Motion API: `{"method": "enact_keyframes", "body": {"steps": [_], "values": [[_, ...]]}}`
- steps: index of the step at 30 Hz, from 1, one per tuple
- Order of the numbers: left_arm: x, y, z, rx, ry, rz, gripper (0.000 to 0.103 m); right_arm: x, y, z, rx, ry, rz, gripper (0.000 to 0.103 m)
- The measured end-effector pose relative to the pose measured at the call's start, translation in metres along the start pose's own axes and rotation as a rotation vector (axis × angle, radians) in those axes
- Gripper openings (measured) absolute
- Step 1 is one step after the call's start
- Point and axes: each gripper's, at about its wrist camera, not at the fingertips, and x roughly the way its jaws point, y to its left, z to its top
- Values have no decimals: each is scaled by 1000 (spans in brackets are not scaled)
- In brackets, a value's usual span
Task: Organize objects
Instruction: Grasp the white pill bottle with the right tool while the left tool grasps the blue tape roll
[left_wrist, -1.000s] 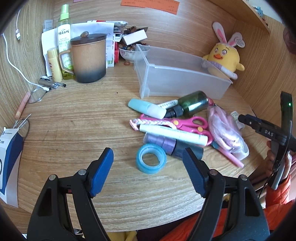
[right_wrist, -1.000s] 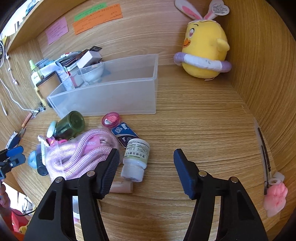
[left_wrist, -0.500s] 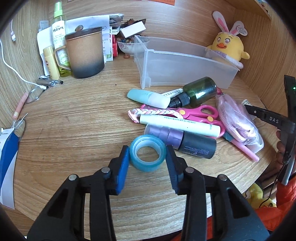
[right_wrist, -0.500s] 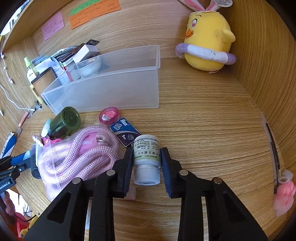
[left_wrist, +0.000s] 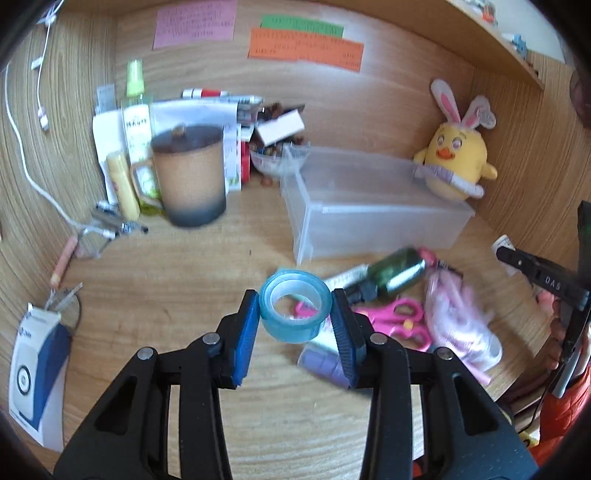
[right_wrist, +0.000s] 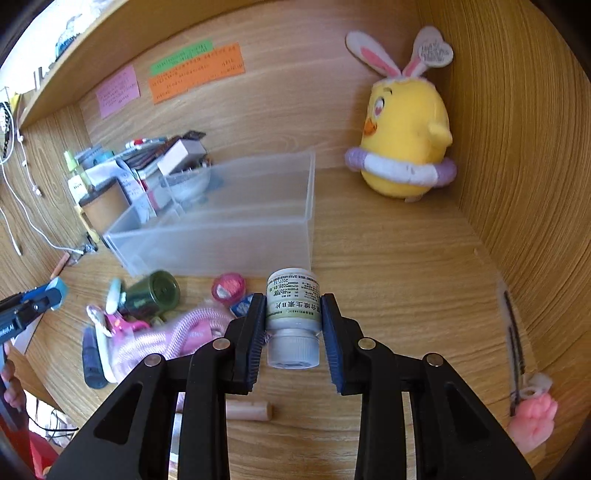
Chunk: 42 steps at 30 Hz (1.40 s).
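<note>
Wooden desk (left_wrist: 155, 295), both grippers loaded

I count one blue tape roll (left_wrist: 293, 309) and one white pill bottle (right_wrist: 293, 317). I see one clear box (left_wrist: 373, 221). There is one yellow chick toy (right_wrist: 404, 144) with two bunny ears. I count one brown mug (left_wrist: 188, 173), one green bottle (left_wrist: 397, 271) lying down, one pair of pink scissors (left_wrist: 391, 319) and one pink rope bundle (right_wrist: 173, 341). On the wall I count three paper notes: one pink note (left_wrist: 195, 23), one green note (left_wrist: 302, 25) and one orange note (left_wrist: 306, 50). I see one small pink round tin (right_wrist: 228, 288).
</note>
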Motion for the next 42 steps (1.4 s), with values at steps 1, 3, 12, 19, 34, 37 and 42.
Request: {"method": "enact_keyframes", "body": {"steps": [1,3,12,19,34,37,42], "values": [[-2,-1,6,2,-17,1,39,-2,2,4,-7,-13,3,27],[-3,-2,17,7,-44,5,39,-5,6,11,-20,-34,4,27],[5,-15,59,31,-114,-15,39,-2,26,42,-84,-92,32,27],[26,-23,83,38,-106,-39,39,12,37,70,-116,-104,56,27],[103,-39,107,76,73,-65,39,91,38,98,-129,73,70,27],[114,-43,108,92,97,-54,39,107,39,97,-136,123,76,27],[127,-46,109,112,126,-45,39,121,41,97,-159,159,69,27]]}}
